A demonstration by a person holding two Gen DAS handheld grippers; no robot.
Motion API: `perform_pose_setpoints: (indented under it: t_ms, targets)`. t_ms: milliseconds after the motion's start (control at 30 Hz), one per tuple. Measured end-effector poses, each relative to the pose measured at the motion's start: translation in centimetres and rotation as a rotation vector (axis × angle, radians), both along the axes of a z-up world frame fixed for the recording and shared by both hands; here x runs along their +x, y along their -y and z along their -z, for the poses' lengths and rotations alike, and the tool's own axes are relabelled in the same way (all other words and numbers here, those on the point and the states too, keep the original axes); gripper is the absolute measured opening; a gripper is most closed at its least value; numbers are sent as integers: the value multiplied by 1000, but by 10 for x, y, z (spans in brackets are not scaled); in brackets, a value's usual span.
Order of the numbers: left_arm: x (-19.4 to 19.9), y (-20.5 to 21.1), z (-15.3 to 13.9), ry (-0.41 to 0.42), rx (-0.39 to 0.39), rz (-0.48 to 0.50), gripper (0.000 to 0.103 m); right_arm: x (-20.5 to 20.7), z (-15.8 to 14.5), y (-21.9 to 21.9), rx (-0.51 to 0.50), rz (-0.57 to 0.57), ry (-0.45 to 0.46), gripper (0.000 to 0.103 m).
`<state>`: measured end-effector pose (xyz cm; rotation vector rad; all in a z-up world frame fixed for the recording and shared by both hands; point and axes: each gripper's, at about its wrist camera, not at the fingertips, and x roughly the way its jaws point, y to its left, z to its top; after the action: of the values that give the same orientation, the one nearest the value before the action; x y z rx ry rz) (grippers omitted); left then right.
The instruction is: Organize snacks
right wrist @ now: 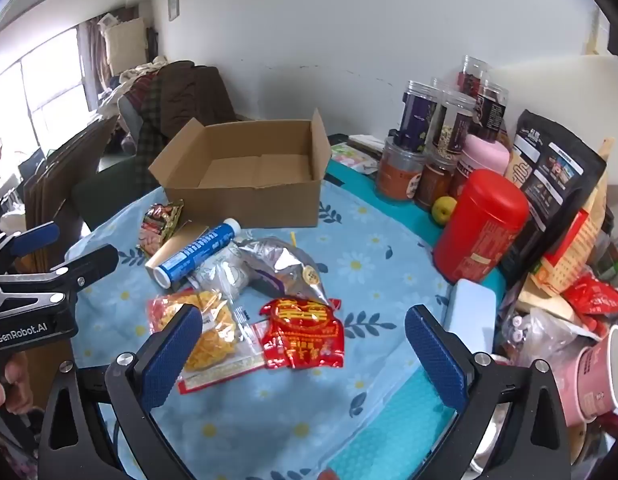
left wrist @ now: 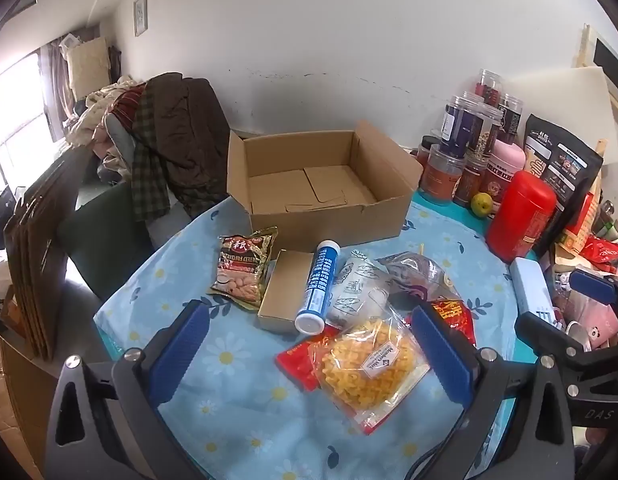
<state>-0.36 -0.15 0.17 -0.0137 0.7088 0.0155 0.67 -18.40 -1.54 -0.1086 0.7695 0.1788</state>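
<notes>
An empty cardboard box stands open at the back of the floral tablecloth. In front of it lie a cereal packet, a small gold box, a blue-and-white tube, a white pouch, a silver-purple foil bag, a clear bag of yellow snacks and a red packet. My left gripper hovers open over the yellow snack bag. My right gripper hovers open over the red packet. Neither holds anything.
Stacked clear jars, a red canister, a green apple, a black pouch and pink cups crowd the right side. A chair piled with clothes stands left behind the table.
</notes>
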Motion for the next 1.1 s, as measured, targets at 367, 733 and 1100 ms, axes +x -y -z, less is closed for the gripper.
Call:
perform_pose_setpoints:
  t_ms: [367, 733, 1100]
  targets:
    - [3, -1, -3, -12, -13, 12, 103, -4, -1, 1, 0, -1, 23, 103]
    - [0, -3, -8, 2, -11, 7, 103, -3, -4, 2, 7, -4, 28, 103]
    - [-2, -4, -8, 8, -8, 1, 103, -4, -4, 2, 10, -7, 31, 103]
